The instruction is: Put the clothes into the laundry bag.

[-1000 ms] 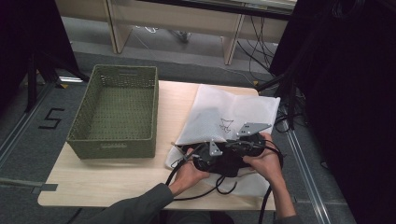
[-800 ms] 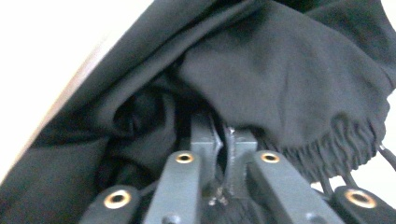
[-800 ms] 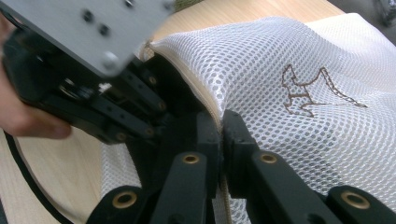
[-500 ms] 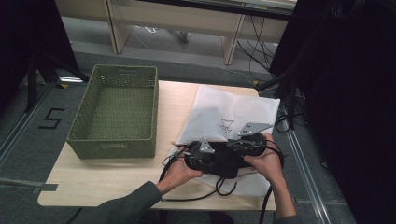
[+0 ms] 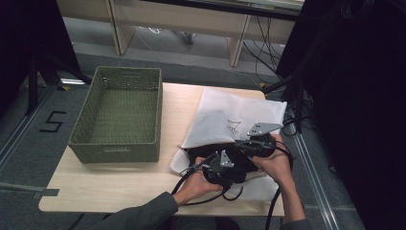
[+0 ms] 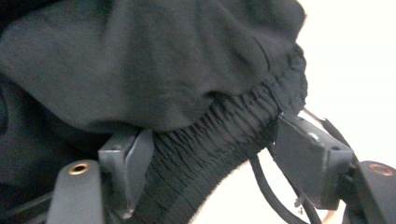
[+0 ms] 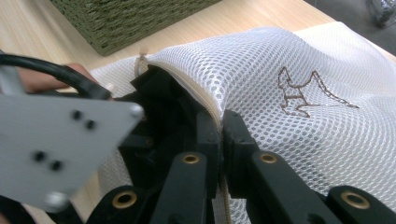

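A white mesh laundry bag (image 5: 225,115) with a small brown emblem lies on the right half of the wooden table (image 5: 119,187). My right gripper (image 5: 239,143) is shut on the zipper edge of the bag's mouth (image 7: 212,109) and holds it up. A black garment (image 6: 140,60) is bunched at that mouth (image 5: 197,152). My left gripper (image 5: 218,165) is at the opening. Its jaws stand wide apart in the left gripper view (image 6: 210,135), with the garment's ribbed elastic band (image 6: 210,140) lying across the gap. A grey plate (image 7: 56,144) on the left gripper blocks part of the right gripper view.
An empty green woven basket (image 5: 115,148) stands on the left half of the table, and its corner (image 7: 121,18) is close to the bag. Black cables (image 5: 191,179) loop over the table's front edge. Floor and desk legs lie beyond the table's far edge.
The left gripper has shifted a little right and toward the bag's mouth with the black garment. The right gripper keeps its hold on the bag's edge, barely moved.
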